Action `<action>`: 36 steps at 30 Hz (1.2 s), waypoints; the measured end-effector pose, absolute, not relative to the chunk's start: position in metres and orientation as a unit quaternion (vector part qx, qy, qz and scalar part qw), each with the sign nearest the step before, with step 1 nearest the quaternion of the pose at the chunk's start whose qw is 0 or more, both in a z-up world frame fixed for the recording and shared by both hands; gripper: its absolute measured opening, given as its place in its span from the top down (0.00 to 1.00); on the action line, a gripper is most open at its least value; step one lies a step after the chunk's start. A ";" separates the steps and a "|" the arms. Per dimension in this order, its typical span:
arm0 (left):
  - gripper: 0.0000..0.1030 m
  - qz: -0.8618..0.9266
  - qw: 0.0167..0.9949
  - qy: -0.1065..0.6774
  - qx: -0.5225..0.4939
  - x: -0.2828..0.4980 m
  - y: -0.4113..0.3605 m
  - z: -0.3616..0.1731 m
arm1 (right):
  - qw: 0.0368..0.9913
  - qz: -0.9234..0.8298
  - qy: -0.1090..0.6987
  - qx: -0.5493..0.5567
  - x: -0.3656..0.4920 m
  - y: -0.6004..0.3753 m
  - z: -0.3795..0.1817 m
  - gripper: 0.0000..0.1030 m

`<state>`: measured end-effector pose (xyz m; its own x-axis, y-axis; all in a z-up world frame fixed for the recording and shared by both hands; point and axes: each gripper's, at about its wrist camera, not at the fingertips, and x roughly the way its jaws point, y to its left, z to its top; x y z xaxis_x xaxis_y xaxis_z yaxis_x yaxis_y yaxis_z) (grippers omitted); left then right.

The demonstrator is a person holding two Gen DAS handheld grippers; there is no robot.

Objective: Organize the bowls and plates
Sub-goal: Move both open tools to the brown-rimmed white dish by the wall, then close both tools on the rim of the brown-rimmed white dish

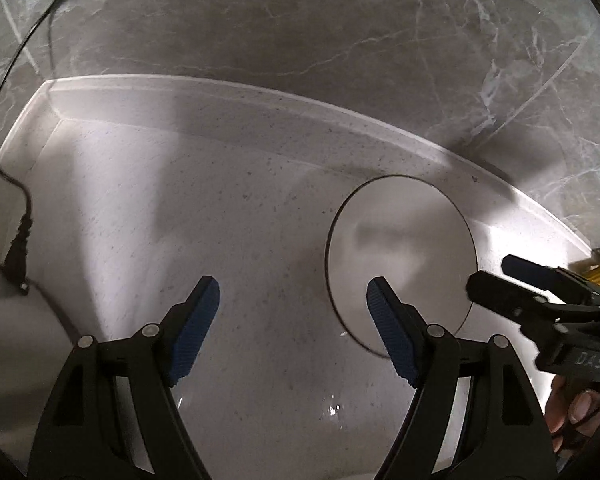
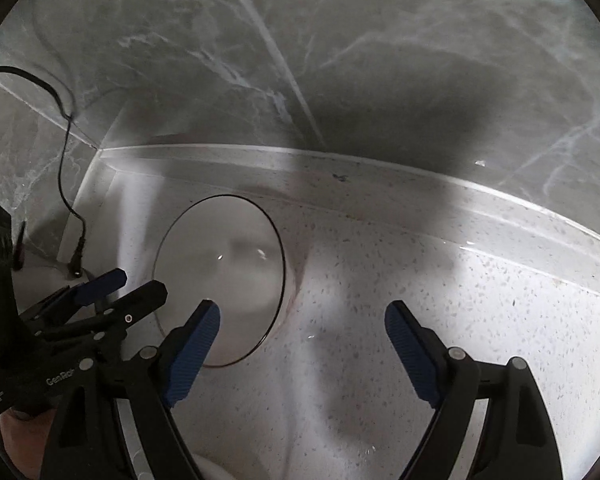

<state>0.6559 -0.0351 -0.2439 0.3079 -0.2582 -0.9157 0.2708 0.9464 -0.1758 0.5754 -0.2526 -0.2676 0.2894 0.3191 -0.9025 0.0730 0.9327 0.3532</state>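
Observation:
A white round plate (image 1: pixel 404 252) with a thin dark rim lies flat on the speckled white counter (image 1: pixel 228 208). It also shows in the right wrist view (image 2: pixel 224 264). My left gripper (image 1: pixel 292 332) is open and empty, its right finger over the plate's near edge. My right gripper (image 2: pixel 302 352) is open and empty, its left finger over the plate's near right edge. Each gripper shows in the other's view, the right one (image 1: pixel 496 276) at the plate's right side and the left one (image 2: pixel 136 284) at its left side.
A grey marble wall (image 1: pixel 300 20) rises behind the counter's raised back lip (image 1: pixel 236 88). A black cable with a plug (image 1: pixel 16 252) hangs in the left corner and rests on the counter; it also shows in the right wrist view (image 2: pixel 76 256). A yellow and teal object (image 1: pixel 598 268) sits at the far right.

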 end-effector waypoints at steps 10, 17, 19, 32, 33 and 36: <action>0.35 -0.133 0.835 0.532 0.038 0.662 -0.037 -0.242 | 0.782 0.076 0.592 0.179 0.588 -0.253 -0.279 0.17; 0.35 -0.144 0.824 0.547 0.029 0.670 -0.037 -0.246 | 0.782 0.086 0.592 0.175 0.591 -0.241 -0.280 0.17; 0.35 -0.148 0.820 0.553 0.027 0.672 -0.038 -0.251 | 0.782 0.084 0.592 0.176 0.592 -0.239 -0.281 0.22; 0.95 -0.199 0.783 0.589 -0.026 0.682 -0.050 -0.277 | 0.758 0.096 0.609 0.213 0.599 -0.235 -0.300 0.82; 0.95 -0.197 0.783 0.589 -0.023 0.682 -0.051 -0.277 | 0.759 0.095 0.608 0.213 0.600 -0.235 -0.299 0.83; 0.96 -0.197 0.783 0.589 -0.026 0.683 -0.051 -0.281 | 0.757 0.096 0.609 0.216 0.600 -0.236 -0.299 0.83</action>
<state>0.6833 -0.0508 -0.2808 0.2289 -0.3395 -0.9123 0.2775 0.9211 -0.2731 0.6003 -0.2358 -0.2994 0.2404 0.4092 -0.8802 0.1176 0.8878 0.4449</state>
